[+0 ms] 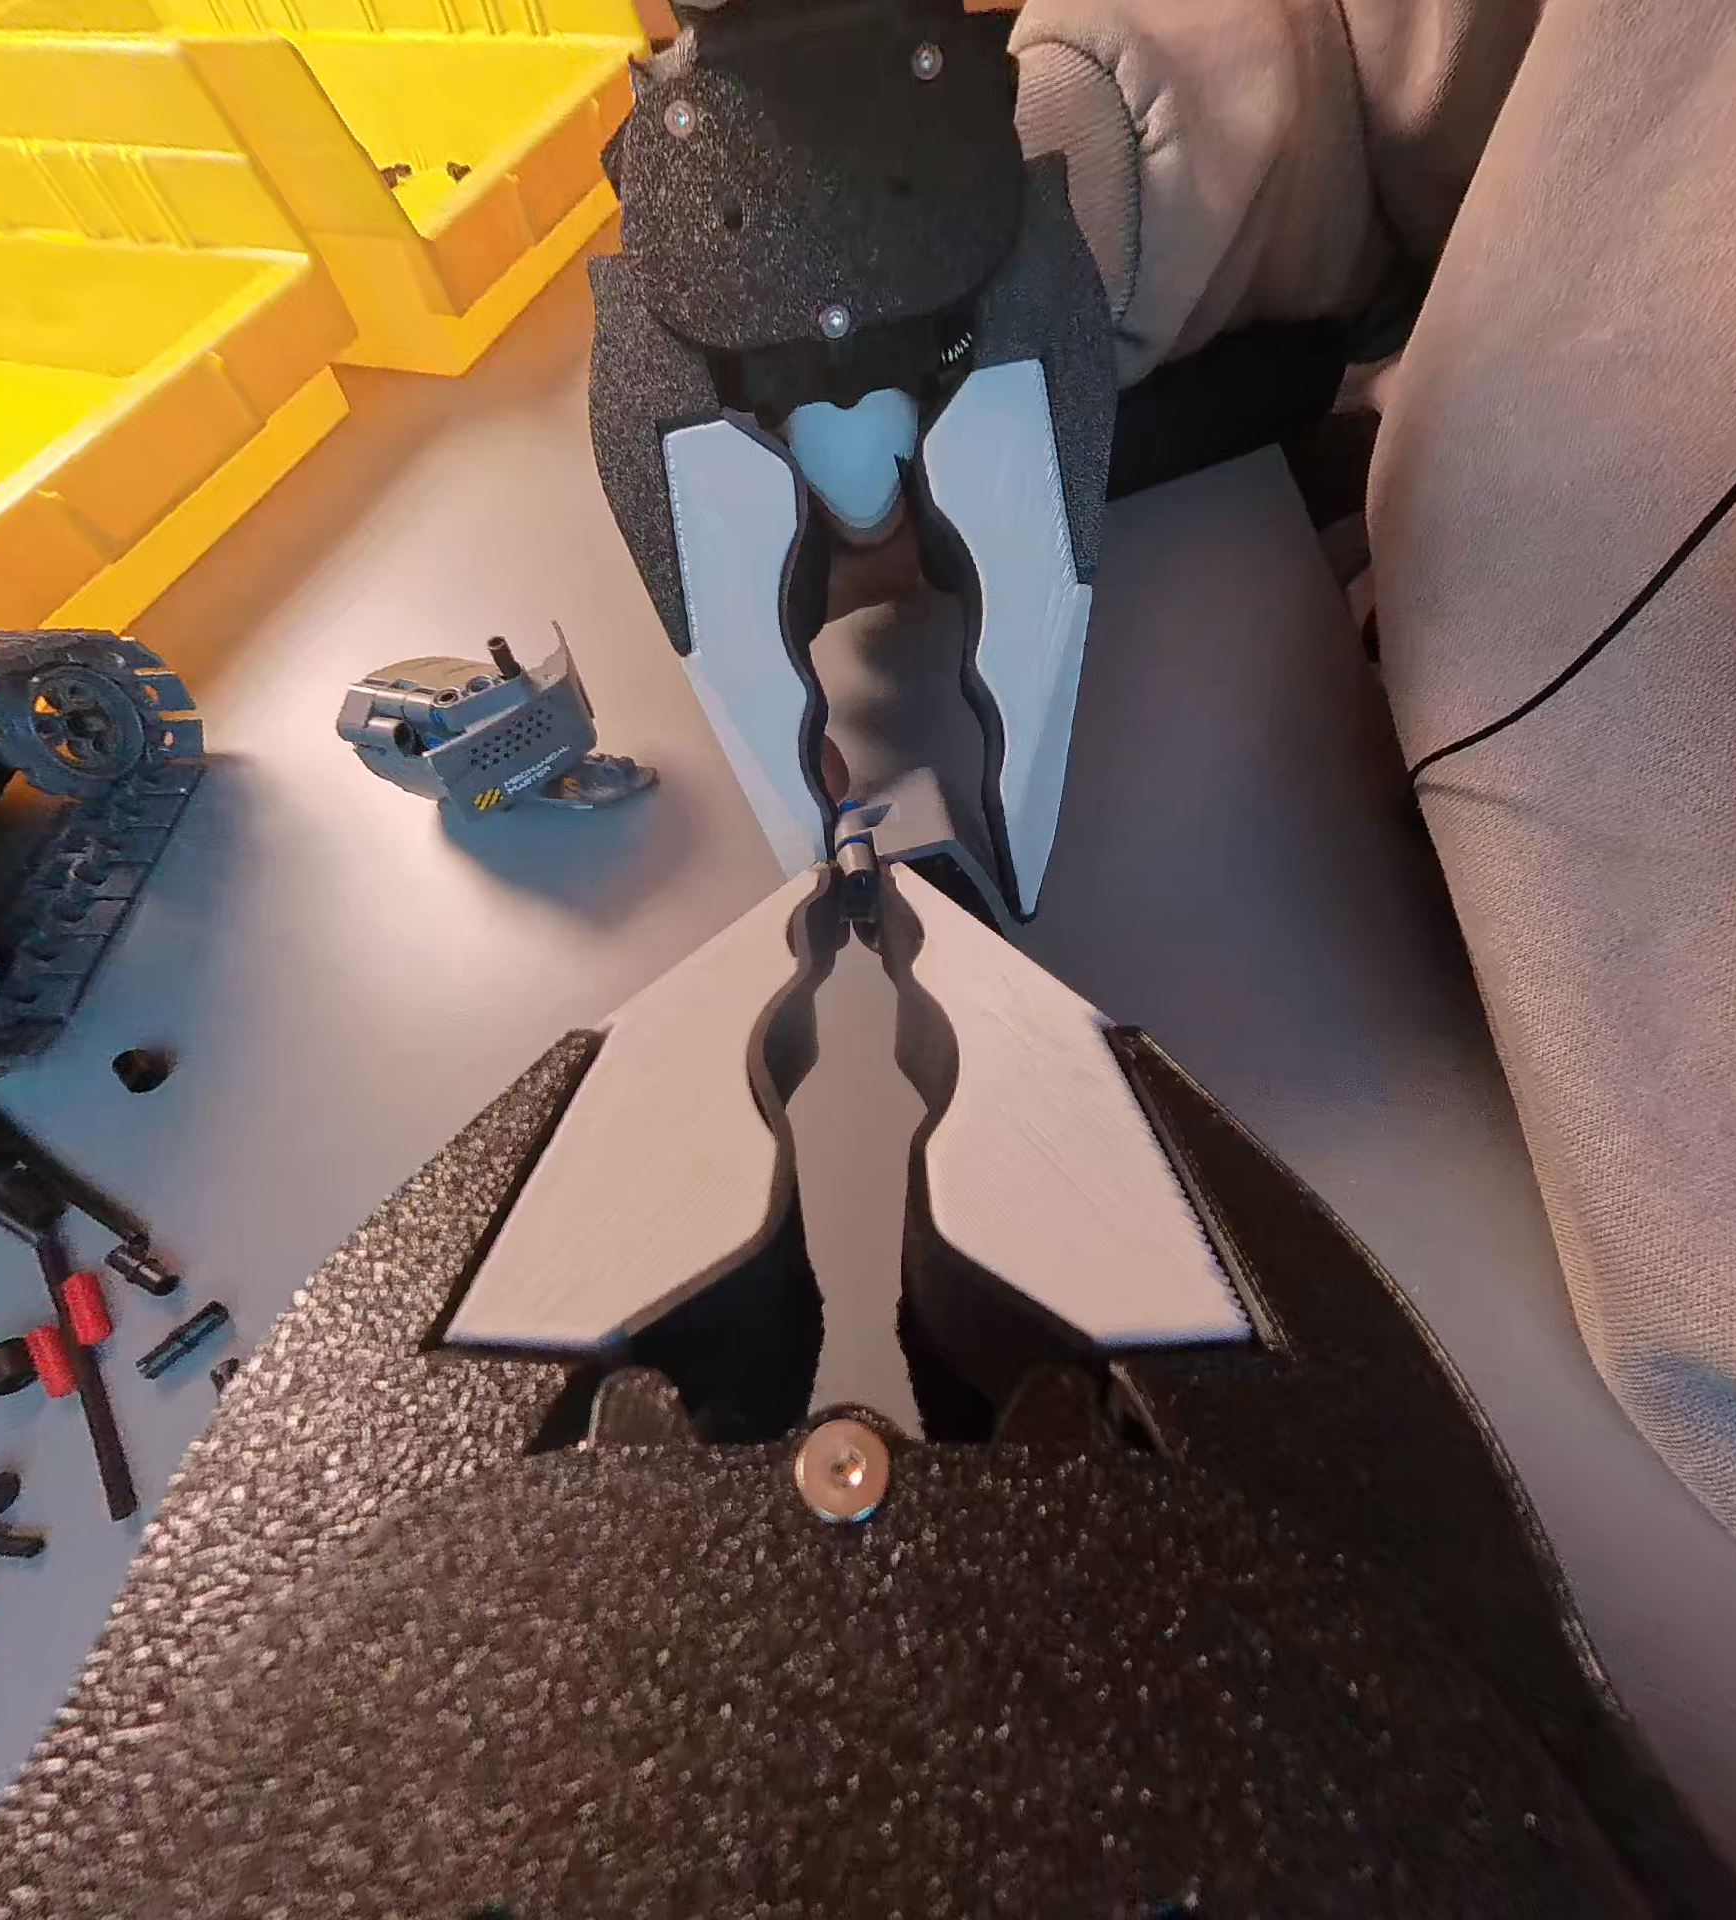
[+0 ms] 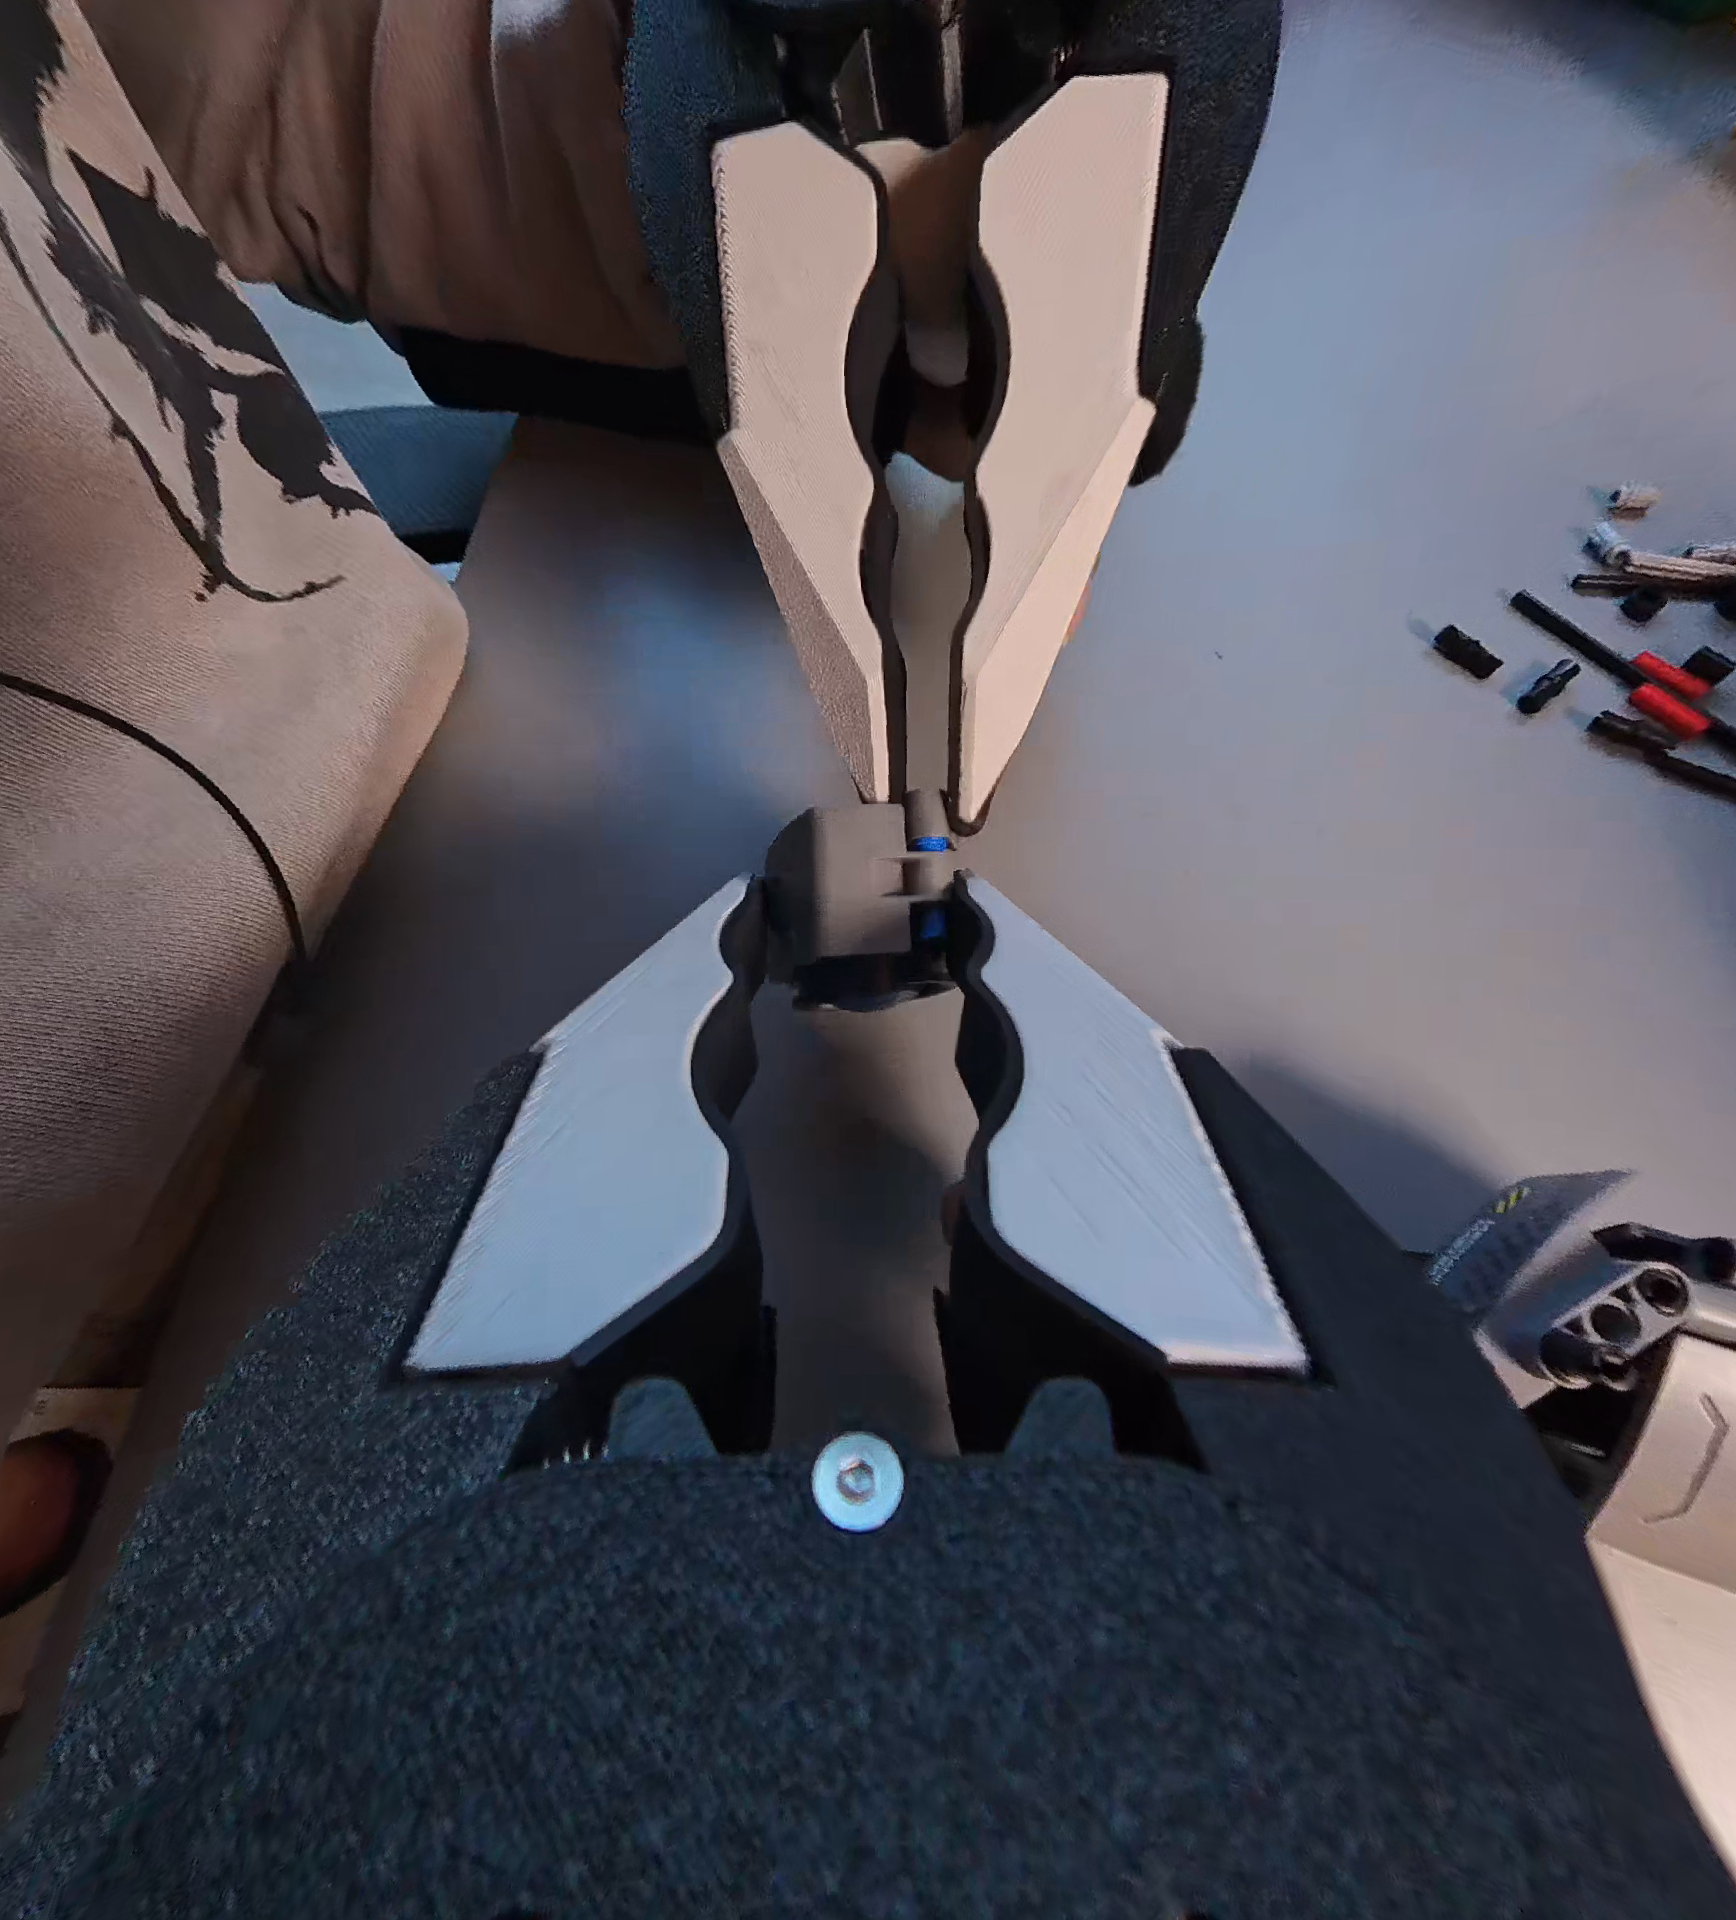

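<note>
My two grippers meet tip to tip above the grey table (image 1: 1207, 935). My left gripper (image 1: 853, 902) is shut on a small grey pin with blue ends (image 1: 856, 857). My right gripper (image 2: 859, 899) is shut on a grey brick-toy block (image 2: 838, 883). The pin sits against the block's right edge, where a slot shows. In the left wrist view the right gripper (image 1: 911, 868) comes in from the top with the block (image 1: 911, 816). In the right wrist view the left gripper (image 2: 924, 808) comes in from the top with the pin (image 2: 924, 831).
Yellow bins (image 1: 116, 312) stand at the back left. A black tracked model (image 1: 12, 810), a grey sub-assembly (image 1: 479, 727) and loose black and red parts (image 1: 64, 1330) lie on the table. A person's beige sweatshirt (image 1: 1622, 727) is close on the right. My two grippers' fingertips are within a few centimetres of each other. Left tips and right tips are each some 25 cm from the black tracked model (image 1: 12, 810).
</note>
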Tool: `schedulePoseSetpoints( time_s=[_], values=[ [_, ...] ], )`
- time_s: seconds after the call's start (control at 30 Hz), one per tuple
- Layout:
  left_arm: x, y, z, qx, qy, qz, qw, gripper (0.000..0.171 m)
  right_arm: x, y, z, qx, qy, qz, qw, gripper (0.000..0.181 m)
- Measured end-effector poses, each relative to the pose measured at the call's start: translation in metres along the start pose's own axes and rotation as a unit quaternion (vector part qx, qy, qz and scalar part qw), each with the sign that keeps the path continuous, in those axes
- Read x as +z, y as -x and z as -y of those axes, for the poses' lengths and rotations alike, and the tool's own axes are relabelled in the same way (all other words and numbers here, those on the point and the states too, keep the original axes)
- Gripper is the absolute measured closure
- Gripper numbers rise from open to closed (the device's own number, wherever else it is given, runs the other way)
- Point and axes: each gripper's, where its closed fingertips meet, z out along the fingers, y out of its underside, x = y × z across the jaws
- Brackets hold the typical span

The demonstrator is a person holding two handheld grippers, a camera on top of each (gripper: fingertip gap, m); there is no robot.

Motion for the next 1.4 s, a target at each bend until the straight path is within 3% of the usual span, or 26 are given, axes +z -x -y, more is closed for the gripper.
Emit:
schedulePoseSetpoints(
  time_s=[0.4,0.53,0.83,0.97,1.0,1.07,1.1,1.17,1.27,1.33,1.4],
  values=[
    [0.004,-0.019,0.0,0.021,0.002,-0.04,0.999,0.164,0.006,0.02,-0.001,-0.01,0.015,0.053,0.998,0.148],
    [-0.002,-0.01,0.008,0.019,-0.01,-0.013,1.0,0.166,-0.002,0.011,0.008,0.012,-0.019,0.042,0.999,0.149],
    [-0.033,0.01,0.046,-0.03,-0.111,0.013,0.993,0.166,-0.043,-0.001,0.056,0.071,-0.184,0.054,0.979,0.15],
    [-0.038,0.008,0.047,-0.04,-0.121,0.001,0.992,0.166,-0.046,0.0,0.06,0.08,-0.196,0.068,0.975,0.151],
    [-0.046,0.011,0.048,-0.042,-0.133,0.008,0.99,0.171,-0.051,-0.002,0.053,0.08,-0.187,0.064,0.977,0.153],
    [-0.1,0.042,0.055,-0.097,-0.223,0.047,0.969,0.171,-0.083,-0.032,0.041,0.119,-0.223,0.014,0.967,0.153],
    [-0.099,0.042,0.048,-0.09,-0.206,0.053,0.973,0.171,-0.083,-0.027,0.042,0.1,-0.22,0.012,0.97,0.153],
    [-0.055,0.027,0.033,-0.054,-0.135,0.043,0.988,0.171,-0.061,-0.01,0.054,0.062,-0.209,0.036,0.975,0.152],
    [-0.048,0.028,0.046,-0.049,-0.148,0.038,0.987,0.171,-0.053,-0.011,0.053,0.078,-0.201,0.059,0.975,0.152],
    [-0.046,0.028,0.046,-0.041,-0.147,0.039,0.987,0.156,-0.05,-0.009,0.053,0.083,-0.199,0.069,0.974,0.151],
    [-0.038,0.017,0.048,-0.042,-0.15,0.012,0.988,0.155,-0.048,-0.001,0.056,0.08,-0.202,0.087,0.972,0.151]
  ],
)
